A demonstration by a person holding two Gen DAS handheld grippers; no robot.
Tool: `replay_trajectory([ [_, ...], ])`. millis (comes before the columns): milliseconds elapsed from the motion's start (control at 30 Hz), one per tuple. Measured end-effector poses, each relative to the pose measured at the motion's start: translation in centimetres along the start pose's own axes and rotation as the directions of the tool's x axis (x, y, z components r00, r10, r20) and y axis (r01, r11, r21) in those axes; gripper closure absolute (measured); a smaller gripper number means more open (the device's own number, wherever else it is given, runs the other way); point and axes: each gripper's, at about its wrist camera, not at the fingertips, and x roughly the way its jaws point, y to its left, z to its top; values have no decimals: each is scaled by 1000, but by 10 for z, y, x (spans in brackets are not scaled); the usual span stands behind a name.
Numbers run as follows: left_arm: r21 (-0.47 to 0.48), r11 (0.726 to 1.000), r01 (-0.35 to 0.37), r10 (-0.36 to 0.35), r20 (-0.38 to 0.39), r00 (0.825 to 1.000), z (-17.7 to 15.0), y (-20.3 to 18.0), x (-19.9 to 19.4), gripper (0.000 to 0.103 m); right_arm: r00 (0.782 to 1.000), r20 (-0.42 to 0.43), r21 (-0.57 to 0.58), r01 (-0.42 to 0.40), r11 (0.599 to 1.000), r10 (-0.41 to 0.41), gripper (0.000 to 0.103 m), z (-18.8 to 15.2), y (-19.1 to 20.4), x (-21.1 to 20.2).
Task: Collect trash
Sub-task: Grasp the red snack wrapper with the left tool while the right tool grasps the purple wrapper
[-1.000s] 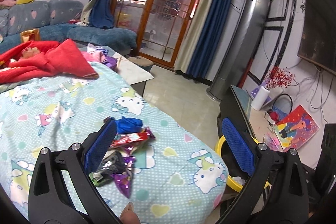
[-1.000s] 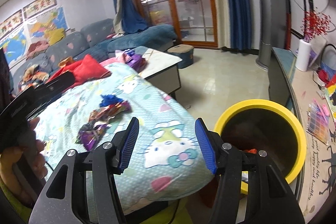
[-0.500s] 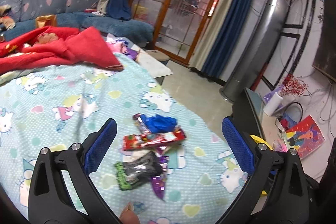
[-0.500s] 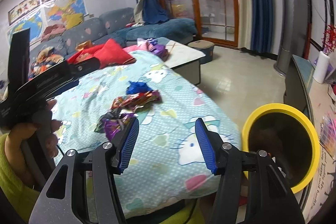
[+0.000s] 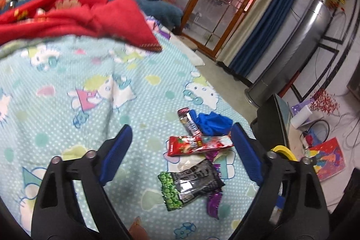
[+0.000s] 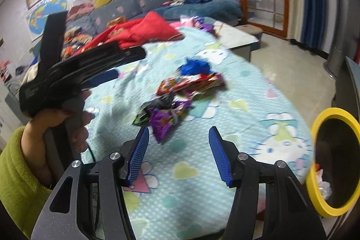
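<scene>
Cartoon-print bedding (image 5: 94,73) is filling the left view, blurred at its far end. Left gripper (image 5: 181,152) is hanging over crinkled foil wrappers (image 5: 198,159), jaws wide but closing, nothing between them. Bin (image 5: 284,149) is mostly hidden.

Right view: right gripper (image 6: 177,154) is standing half-open and empty, wrappers (image 6: 171,100) smeared ahead, round yellow-rimmed bin (image 6: 315,134) cropped at right.

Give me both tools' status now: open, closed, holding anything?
Left tool: open, jaws closing, nothing held; the wrappers lie on the bedspread between them, not gripped.
Right tool: open, empty, short of the purple wrapper.
</scene>
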Motion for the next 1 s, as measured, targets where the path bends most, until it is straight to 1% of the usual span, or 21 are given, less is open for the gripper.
replay_trajectory([
  [67,-29,999,28,-29,-39,999,0,8,10,31,1000,-24,3,-17,1000,17,51,-1,4,11],
  [167,-57,996,68,-73,-89,993,-1,15,23,32,998,-55,4,-26,1000,26,56,-2,8,26],
  [200,-71,994,80,-87,-108,990,-1,17,30,39,998,-62,4,-30,1000,30,57,-2,9,30],
  [267,-82,993,89,-100,-129,987,-2,19,38,46,997,-71,5,-35,999,35,58,-2,9,36],
  [433,-87,987,138,-151,-167,974,-6,18,53,46,995,-90,-9,-40,999,39,60,-2,14,49],
  [533,-75,989,130,-142,-183,973,-8,17,60,46,994,-98,-9,-44,999,43,65,-2,15,55],
  [633,-45,991,124,-130,-187,974,-10,12,61,48,993,-109,-10,-50,999,48,75,-2,17,61],
  [700,-23,994,110,-112,-189,976,-11,11,62,53,991,-121,-9,-55,998,53,84,-4,17,64],
  [733,-18,994,105,-106,-188,976,-11,10,64,54,991,-124,-10,-54,998,52,85,-5,17,66],
  [833,-13,995,96,-96,-187,978,-12,10,64,64,991,-124,-9,-55,998,54,86,-7,17,65],
  [900,-13,996,91,-92,-189,978,-13,11,64,74,990,-126,-3,-56,998,56,88,-7,16,65],
  [1000,-5,996,87,-87,-192,978,-13,10,63,79,990,-130,5,-56,998,56,88,-9,13,61],
])
